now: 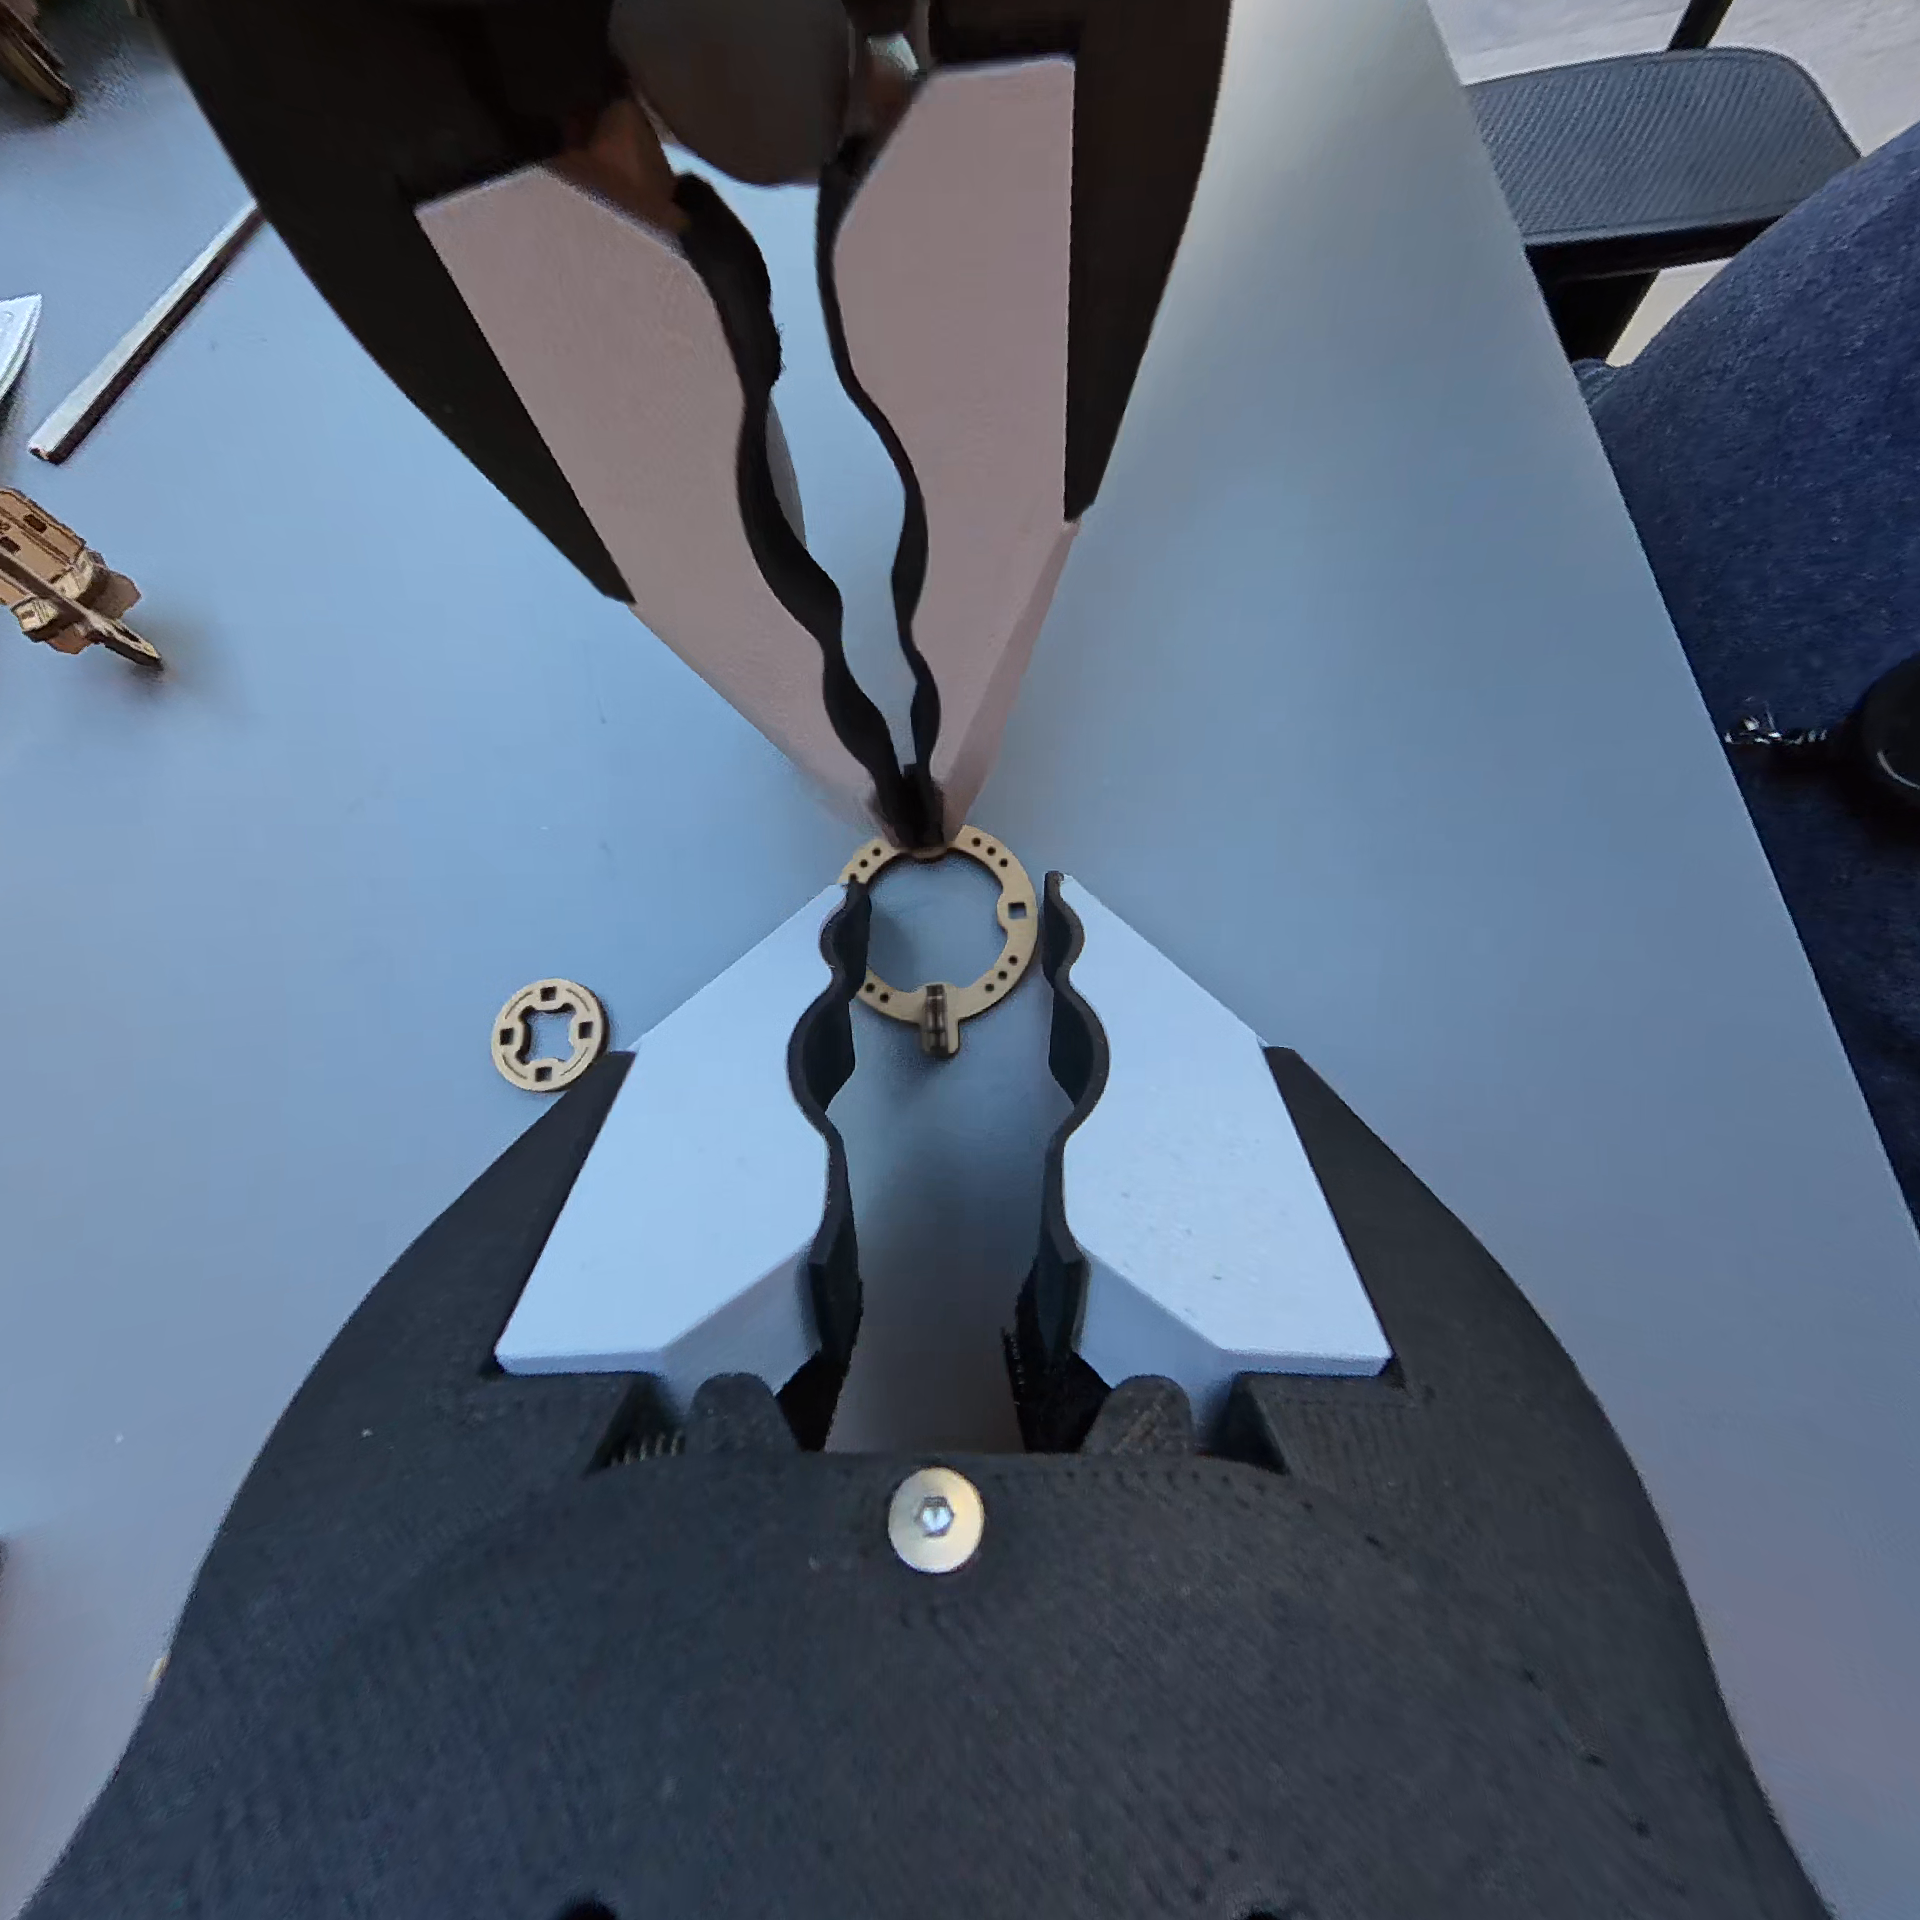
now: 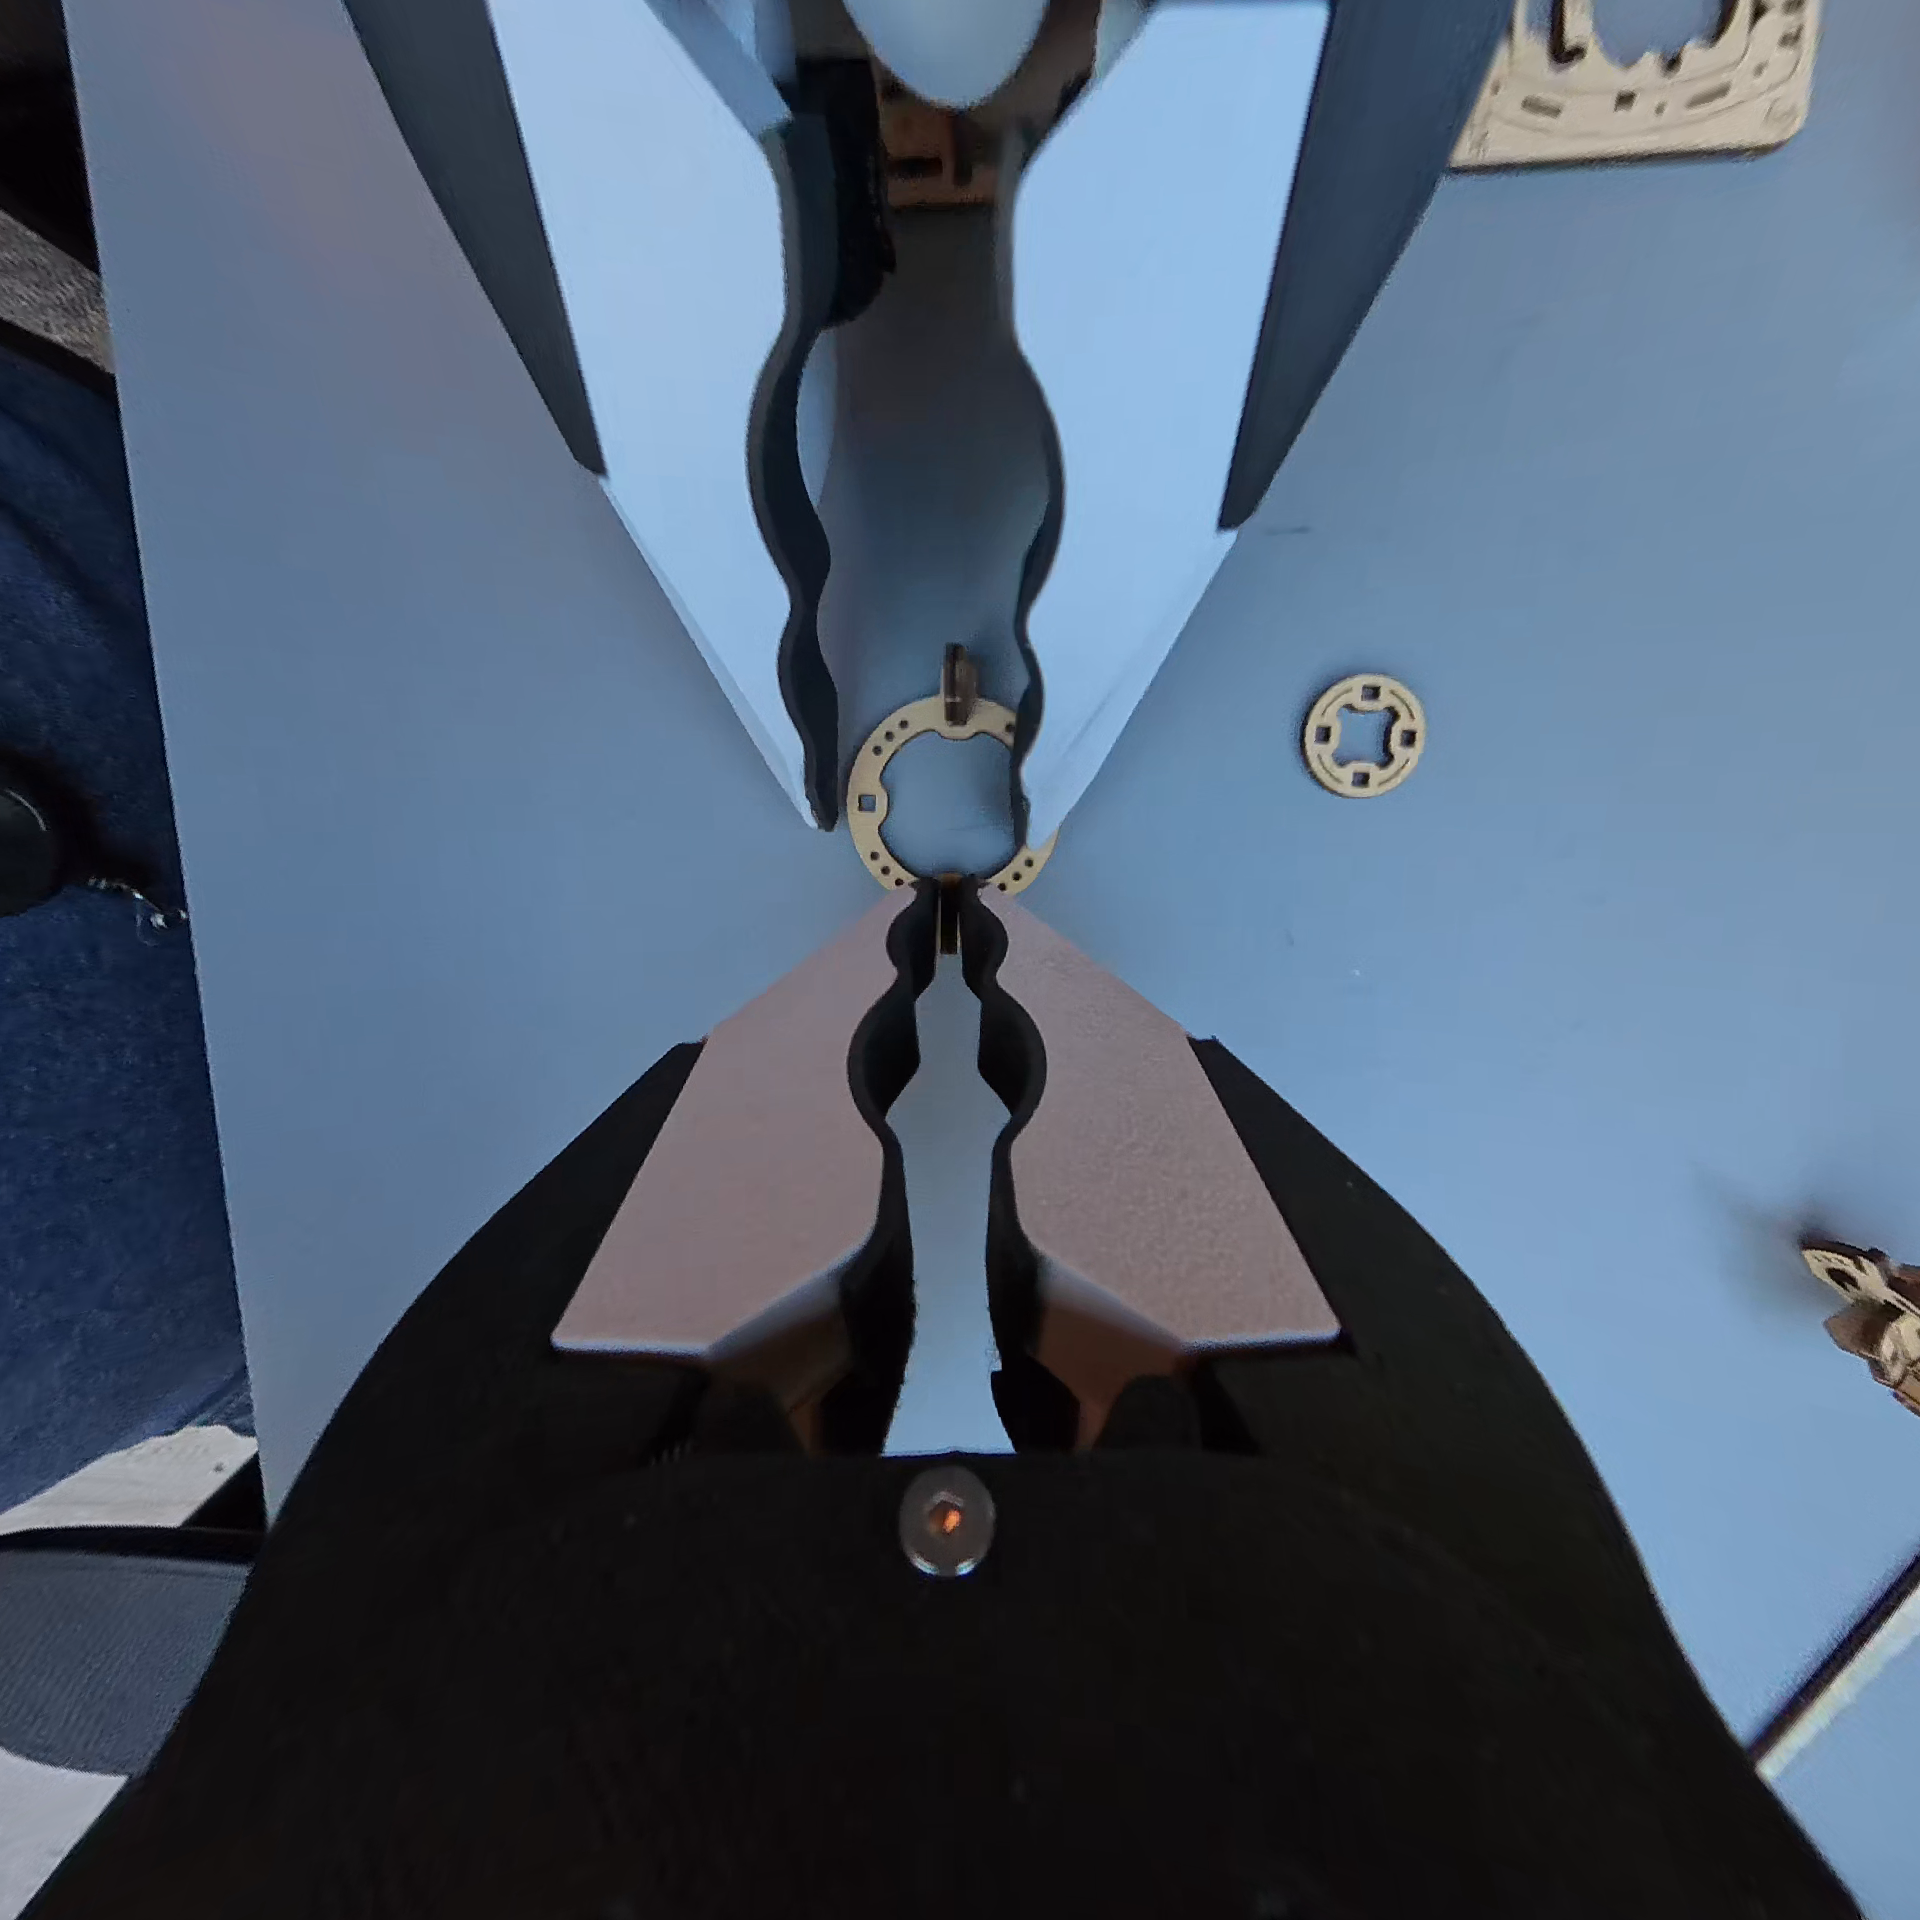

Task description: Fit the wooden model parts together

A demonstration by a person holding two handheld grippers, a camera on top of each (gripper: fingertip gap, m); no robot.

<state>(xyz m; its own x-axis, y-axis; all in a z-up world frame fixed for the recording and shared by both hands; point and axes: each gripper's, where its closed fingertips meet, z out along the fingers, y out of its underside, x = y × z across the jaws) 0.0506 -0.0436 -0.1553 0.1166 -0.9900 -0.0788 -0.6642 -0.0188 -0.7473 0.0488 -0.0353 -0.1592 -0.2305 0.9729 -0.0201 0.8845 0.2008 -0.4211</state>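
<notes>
Thin, light, snappable wooden ring [image 1: 940, 925] mid-frame. Right gripper [image 2: 948, 914] pinching probably a small peg at ring's rim; left gripper [image 1: 951, 894] spread wide. Best gripped by the edge.

Cool, even light washed the table [image 1: 1299, 727] bluish; wide-angle bending curved its edges, with blur beyond the right gripper [image 2: 940, 914]

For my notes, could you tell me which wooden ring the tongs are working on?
The larger open-centred ring, between both tongs; the smaller cross-holed ring lies apart, untouched.

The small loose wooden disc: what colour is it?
Light tan disc, clearest in the right wrist view.
</notes>
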